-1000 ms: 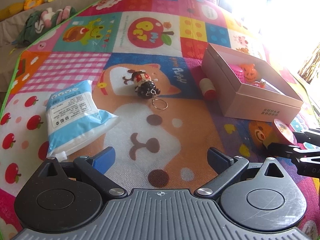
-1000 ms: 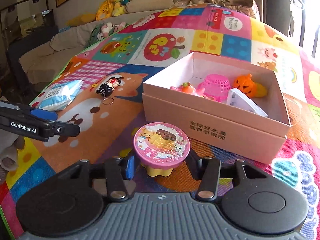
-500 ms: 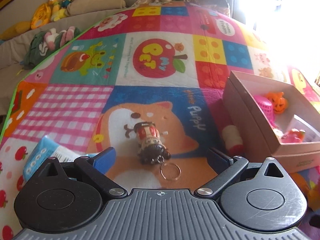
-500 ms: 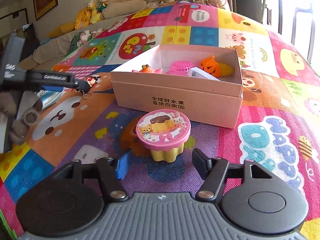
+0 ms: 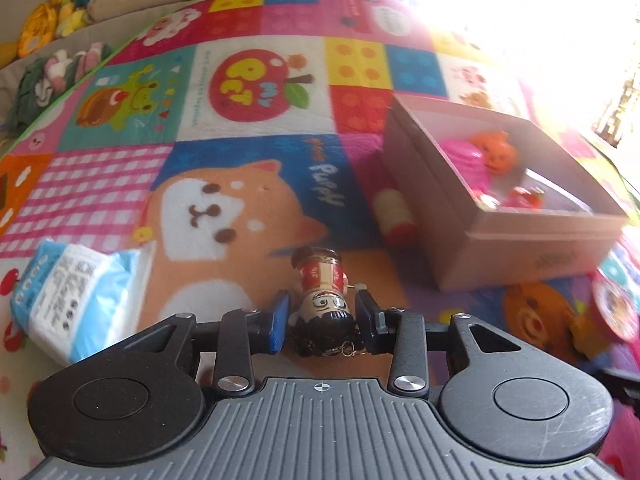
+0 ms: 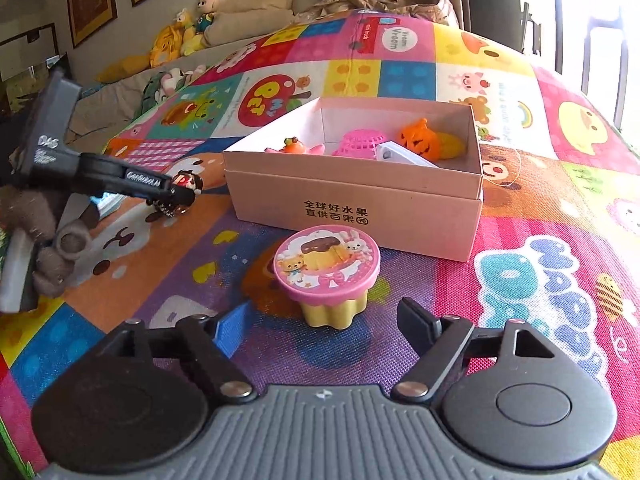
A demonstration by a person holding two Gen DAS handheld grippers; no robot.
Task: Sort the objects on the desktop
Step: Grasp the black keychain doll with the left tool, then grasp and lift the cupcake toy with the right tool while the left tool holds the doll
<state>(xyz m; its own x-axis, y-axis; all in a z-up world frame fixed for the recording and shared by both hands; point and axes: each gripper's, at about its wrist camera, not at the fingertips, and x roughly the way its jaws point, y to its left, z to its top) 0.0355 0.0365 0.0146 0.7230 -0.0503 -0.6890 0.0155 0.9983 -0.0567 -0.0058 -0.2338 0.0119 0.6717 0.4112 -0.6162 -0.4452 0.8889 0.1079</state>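
My left gripper [image 5: 322, 314] is shut on the doll keychain [image 5: 323, 296], a small figure with black hair and a red-striped body; it also shows in the right wrist view [image 6: 182, 188], held just above the mat. The open pink cardboard box [image 6: 360, 204] holds an orange pumpkin [image 6: 418, 142], a pink basket [image 6: 360, 142] and other small toys. My right gripper [image 6: 326, 320] is open, just behind the pudding cup with a pink lid [image 6: 327, 276], which stands on the mat in front of the box.
A blue-and-white tissue pack [image 5: 76, 292] lies on the mat at the left. A cream and red spool [image 5: 394, 218] lies against the box's left side. The colourful play mat [image 6: 540, 280] covers the surface. Plush toys [image 6: 180, 36] sit at the back.
My left gripper moved forward over the doll keychain and closed on it. My right gripper drew back slightly from the pudding cup and stayed open.
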